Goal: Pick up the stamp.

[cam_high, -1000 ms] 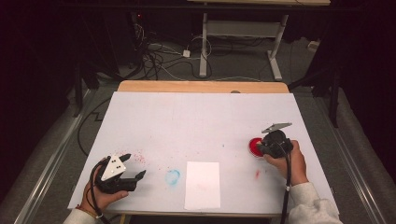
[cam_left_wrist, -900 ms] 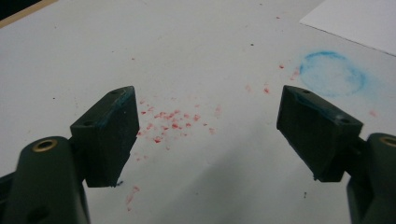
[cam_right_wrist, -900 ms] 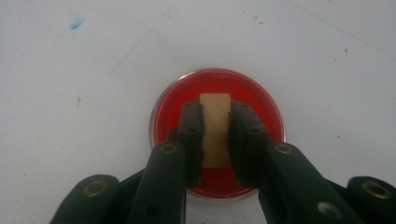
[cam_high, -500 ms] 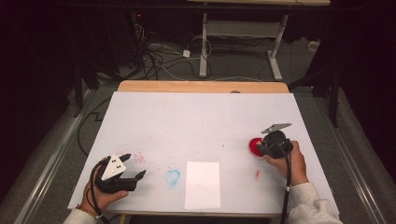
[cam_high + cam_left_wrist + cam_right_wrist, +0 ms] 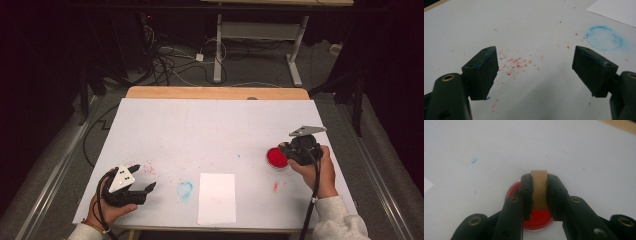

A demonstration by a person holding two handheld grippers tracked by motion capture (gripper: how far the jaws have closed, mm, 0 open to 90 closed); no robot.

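Note:
My right gripper [image 5: 539,178] is shut on a small tan block [image 5: 539,191], which stands upright between the jaws. Right under it lies a round red ink dish [image 5: 541,220]. In the high view the right gripper [image 5: 289,150] hovers at the right side of the white table sheet, just above the red dish [image 5: 275,157]. My left gripper [image 5: 144,176] rests at the front left with its jaws wide apart and nothing between them. The left gripper view shows its open jaws [image 5: 535,65] over scattered red specks [image 5: 516,63].
A white paper sheet [image 5: 216,198] lies near the front edge, with a blue ring stain [image 5: 185,189] just left of it, seen again as a blue ring [image 5: 604,38]. A small red smear [image 5: 275,186] marks the sheet. Cables and desk legs lie on the floor beyond the table.
My right gripper has lifted slightly above the red dish with the tan block still in it. The left gripper has stayed where it was.

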